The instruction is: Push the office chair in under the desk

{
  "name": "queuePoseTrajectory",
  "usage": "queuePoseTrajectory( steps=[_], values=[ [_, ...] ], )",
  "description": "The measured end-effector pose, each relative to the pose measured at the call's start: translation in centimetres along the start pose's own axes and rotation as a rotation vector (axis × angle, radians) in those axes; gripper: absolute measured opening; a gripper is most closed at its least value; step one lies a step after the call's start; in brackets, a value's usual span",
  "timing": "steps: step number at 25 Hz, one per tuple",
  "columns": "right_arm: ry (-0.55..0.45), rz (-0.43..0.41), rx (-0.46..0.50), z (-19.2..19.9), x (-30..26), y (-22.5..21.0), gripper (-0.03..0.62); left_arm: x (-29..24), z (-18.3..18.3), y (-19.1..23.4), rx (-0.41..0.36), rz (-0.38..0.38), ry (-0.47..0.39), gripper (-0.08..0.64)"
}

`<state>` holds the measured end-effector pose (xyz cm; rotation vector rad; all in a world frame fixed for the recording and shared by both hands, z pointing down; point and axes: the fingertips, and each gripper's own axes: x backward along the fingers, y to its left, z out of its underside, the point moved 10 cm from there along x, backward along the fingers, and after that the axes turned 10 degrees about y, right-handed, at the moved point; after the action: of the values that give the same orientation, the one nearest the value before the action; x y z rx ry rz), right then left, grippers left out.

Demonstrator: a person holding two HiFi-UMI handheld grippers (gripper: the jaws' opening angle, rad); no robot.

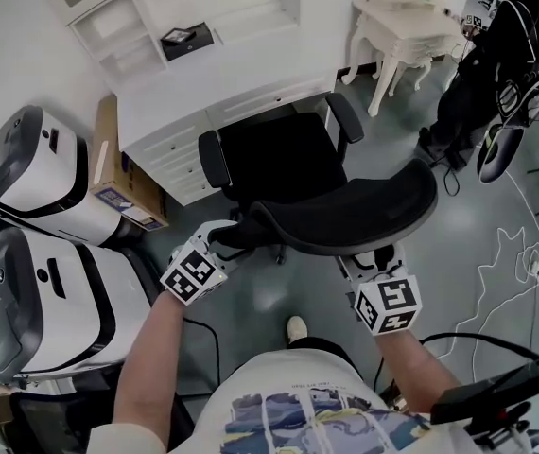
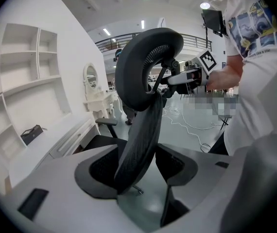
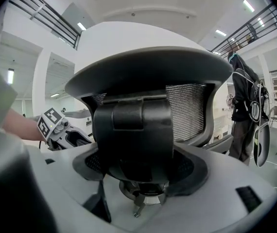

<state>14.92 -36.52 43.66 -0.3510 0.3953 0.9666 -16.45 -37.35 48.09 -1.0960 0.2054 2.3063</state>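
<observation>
The black office chair [image 1: 284, 159] stands on the grey floor with its seat facing the white desk [image 1: 222, 78], partly out from it. Its curved mesh backrest [image 1: 355, 218] is toward me. My left gripper [image 1: 234, 239] is at the backrest's left edge. In the left gripper view that edge [image 2: 138, 140] runs between the wide jaws of the left gripper [image 2: 138, 176], with a gap on the right side. My right gripper [image 1: 364, 258] is under the backrest's right part. The right gripper [image 3: 141, 171] closes around the black back support block [image 3: 133, 135].
Two large white machines [image 1: 47, 183] [image 1: 57, 301] and a cardboard box [image 1: 109, 173] stand at the left. A white dressing table [image 1: 397, 31] and a person in dark clothes [image 1: 487, 64] are at the back right. Cables [image 1: 515, 253] lie on the floor.
</observation>
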Motion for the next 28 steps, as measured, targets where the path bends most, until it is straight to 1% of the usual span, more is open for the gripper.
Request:
queuePoseTrajectory(
  steps=[7, 14, 21, 28],
  values=[
    [-0.001, -0.018, 0.018, -1.6, -2.5, -3.0, 0.345, -2.1, -1.8, 2.2, 0.022, -0.020, 0.003, 0.253],
    [0.005, -0.036, 0.027, -2.9, -4.3, -5.4, 0.345, -3.6, -3.4, 3.9, 0.036, -0.023, 0.016, 0.253],
    [-0.004, -0.043, 0.030, -3.5, -5.2, -7.2, 0.345, -4.7, -4.4, 4.4, 0.037, -0.022, 0.011, 0.249],
    [-0.010, -0.050, 0.035, -3.8, -5.3, -7.9, 0.345, -5.0, -4.9, 4.6, 0.055, -0.022, 0.006, 0.255]
  ],
)
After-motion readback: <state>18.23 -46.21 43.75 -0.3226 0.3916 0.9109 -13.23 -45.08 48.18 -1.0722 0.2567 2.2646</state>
